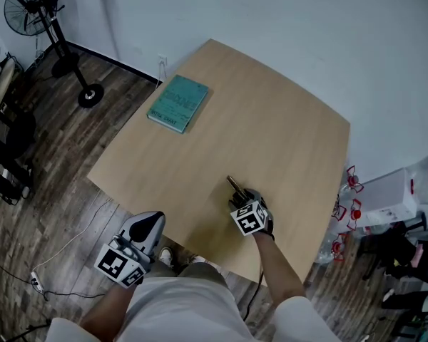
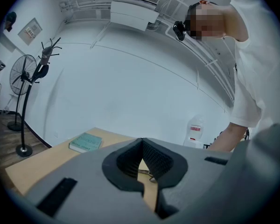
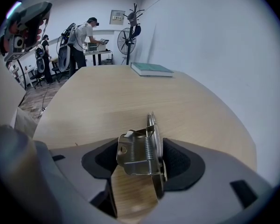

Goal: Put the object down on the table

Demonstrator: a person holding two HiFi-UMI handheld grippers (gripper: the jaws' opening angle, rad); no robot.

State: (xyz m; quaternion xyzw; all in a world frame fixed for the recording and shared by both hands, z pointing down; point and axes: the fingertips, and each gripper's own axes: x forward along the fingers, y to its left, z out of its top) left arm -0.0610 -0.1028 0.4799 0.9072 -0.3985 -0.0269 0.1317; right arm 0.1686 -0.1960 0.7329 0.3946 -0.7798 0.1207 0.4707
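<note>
1. White walls and a dark plank floor (image 1: 50,191) surround a pale wooden table (image 1: 271,120).
2. At the table's far left corner lies a teal book (image 1: 177,102); a fan (image 1: 36,9) stands on the floor beyond it.
3. The right gripper (image 1: 241,197) tilts down over the near part of the table.
4. Between its jaws sits a metal spring clip (image 3: 139,155), with its thin end pointing out toward the table's middle.
5. The jaws are spread wide. The clip lies against the right pad, and bare wood shows between it and the left jaw lower down, so it seems to rest loose on the table rather than pinched.
6. The left gripper (image 2: 142,143) is held level off the table's near edge, well apart from the clip. Its pads meet at the tips with nothing between them.
</note>
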